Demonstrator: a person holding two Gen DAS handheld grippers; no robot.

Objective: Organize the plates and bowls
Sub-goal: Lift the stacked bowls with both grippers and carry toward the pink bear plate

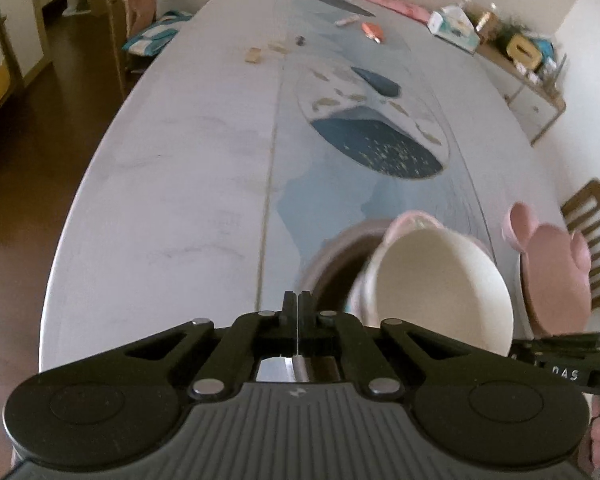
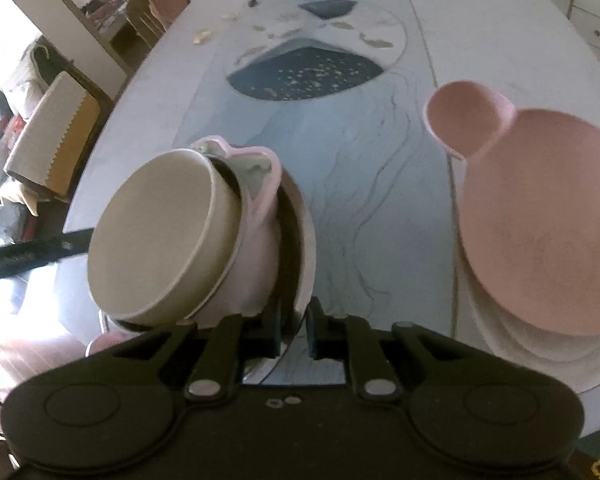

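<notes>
My right gripper (image 2: pixel 294 330) is shut on the rim of a wide dark-lined bowl (image 2: pixel 302 240), tilting it up off the table. Nested in it are a pink bowl (image 2: pixel 260 208) and a cream bowl (image 2: pixel 160 236). The same stack shows in the left wrist view, with the cream bowl (image 1: pixel 440 280) on top and the wide bowl (image 1: pixel 340 256) beneath. A pink mouse-eared plate (image 2: pixel 540 216) lies on a white plate (image 2: pixel 512 344) to the right; it also shows in the left wrist view (image 1: pixel 556 276). My left gripper (image 1: pixel 297 300) is shut and empty, left of the stack.
The long pale table (image 1: pixel 172 184) carries a printed blue mat (image 1: pixel 380 140). Small items (image 1: pixel 372 32) lie at its far end. Chairs stand at the left (image 1: pixel 132 12) and right (image 1: pixel 596 232). A sideboard with clutter (image 1: pixel 524 60) runs along the right wall.
</notes>
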